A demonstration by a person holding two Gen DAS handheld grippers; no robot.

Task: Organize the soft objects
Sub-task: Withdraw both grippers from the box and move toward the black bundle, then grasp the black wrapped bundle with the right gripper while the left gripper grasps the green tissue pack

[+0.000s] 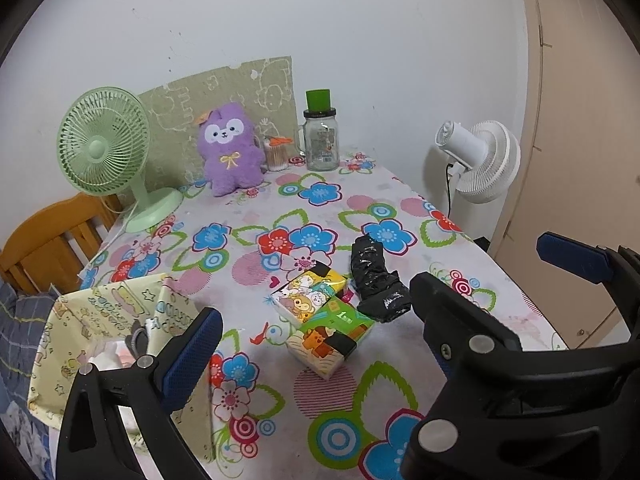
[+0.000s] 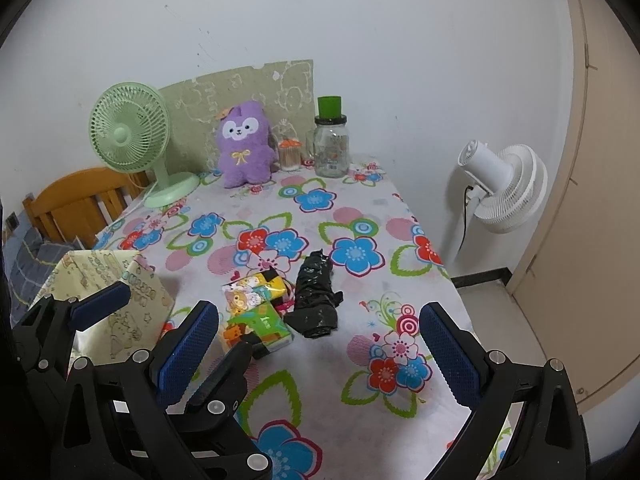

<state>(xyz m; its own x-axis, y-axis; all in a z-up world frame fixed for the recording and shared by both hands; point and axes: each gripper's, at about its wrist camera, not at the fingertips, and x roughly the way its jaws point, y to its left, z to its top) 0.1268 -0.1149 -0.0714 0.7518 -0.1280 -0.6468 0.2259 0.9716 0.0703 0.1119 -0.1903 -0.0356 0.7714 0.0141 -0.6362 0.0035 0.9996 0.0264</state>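
Two cartoon-printed tissue packs, one yellow (image 1: 308, 288) (image 2: 248, 292) and one green (image 1: 328, 340) (image 2: 260, 328), lie touching in the middle of the floral tablecloth. A crumpled black plastic bag (image 1: 376, 280) (image 2: 316, 300) rests against their right side. A pale yellow fabric box (image 1: 120, 320) (image 2: 112, 300) stands at the table's near left edge with white and pink items inside. A purple plush (image 1: 230, 148) (image 2: 244, 144) sits at the back. My left gripper (image 1: 320, 320) and right gripper (image 2: 318, 316) hover open and empty just short of the packs, side by side and overlapping.
A green desk fan (image 1: 104, 140) stands back left. A glass jar with a green lid (image 1: 320, 140) and a cotton swab cup (image 1: 276, 156) stand beside the plush. A white fan (image 2: 504, 184) stands off the table's right edge, and a wooden chair (image 1: 48, 236) is on the left.
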